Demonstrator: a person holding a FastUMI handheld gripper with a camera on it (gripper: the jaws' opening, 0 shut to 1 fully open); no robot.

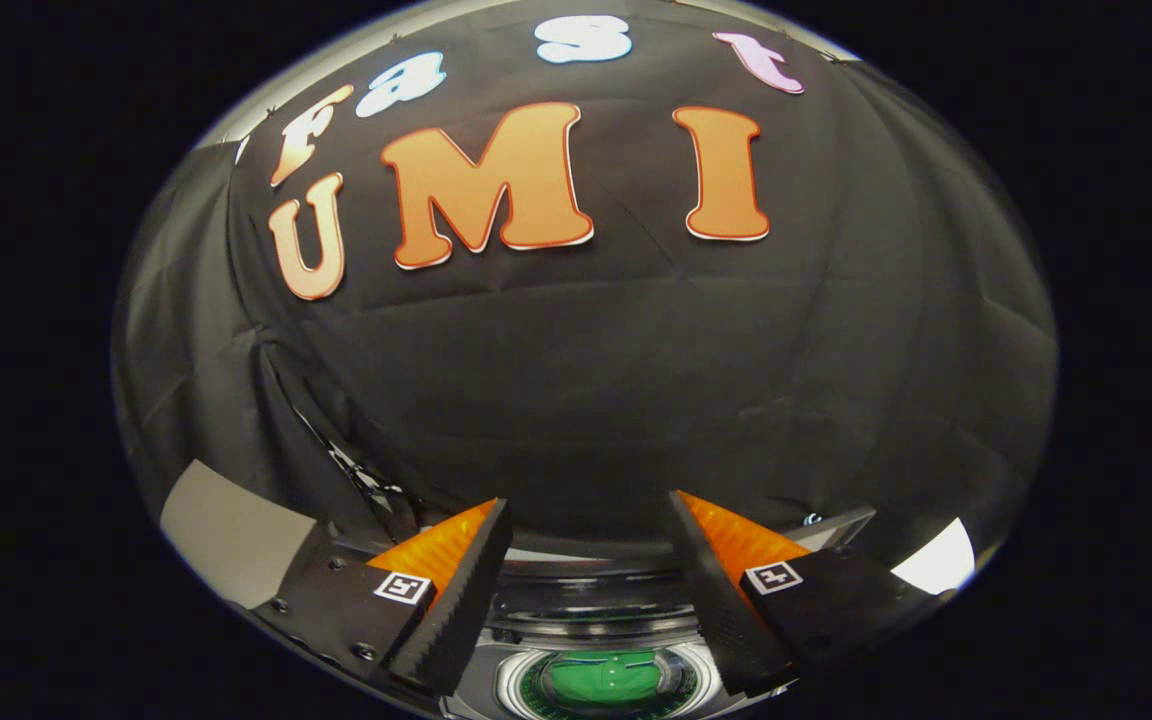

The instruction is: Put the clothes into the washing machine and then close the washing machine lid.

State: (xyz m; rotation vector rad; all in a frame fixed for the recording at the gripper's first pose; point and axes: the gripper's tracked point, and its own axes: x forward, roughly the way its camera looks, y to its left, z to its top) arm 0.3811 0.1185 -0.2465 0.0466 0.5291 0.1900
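One gripper is showing, its two fingers standing well apart with nothing between them. Each finger is carrying one small square marker, so two markers in all; the left one is sitting on the left finger's base.

One washer is lying below and between the fingers. Its round opening is facing up toward the gripper, ringed by a pale rim, and one green shape is sitting inside it. Whether that green shape is cloth or part of the drum, I cannot tell. The washer's dark upper edge is running crosswise, from one finger to the other, just behind the opening. No long axis can be told for the green shape, as it is cut off at the bottom.

To the left of the washer, beyond the left finger, one grey panel is showing. To the right of the washer, beyond the right finger, one white patch is showing.

Behind the washer, one black cloth wall is hanging with creases.
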